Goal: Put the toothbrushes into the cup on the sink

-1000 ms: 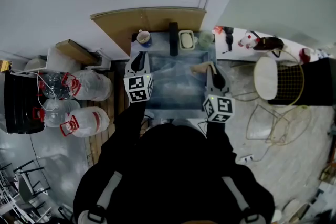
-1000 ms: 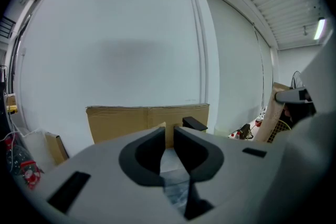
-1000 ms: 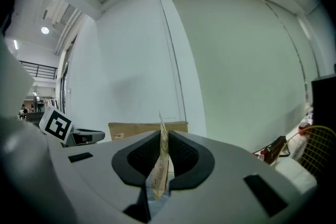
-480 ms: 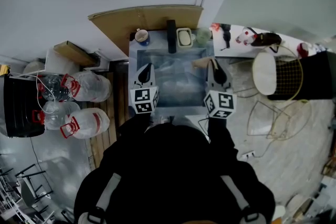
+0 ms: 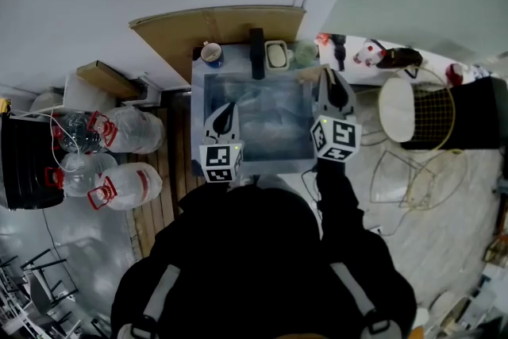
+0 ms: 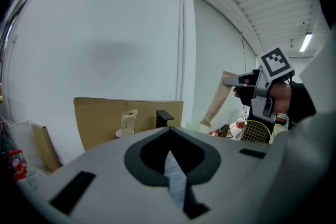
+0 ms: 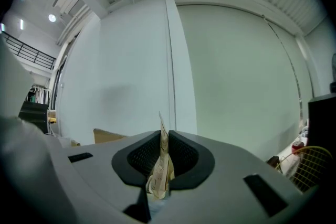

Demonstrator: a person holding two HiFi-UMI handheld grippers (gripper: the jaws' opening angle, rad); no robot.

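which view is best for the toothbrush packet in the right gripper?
Left gripper view: it shows the tan toothbrush packet side-on, hanging from the right gripper. Right gripper view shows only its edge pinched between the jaws; head view, just a tan sliver.

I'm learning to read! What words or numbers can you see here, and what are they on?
No words or numbers can be read anywhere.
On the marker cubes: only black-and-white squares, no letters.
On the wrapped toothbrush in the right gripper: print too blurred to read.
On the water jugs: red labels too small to read.
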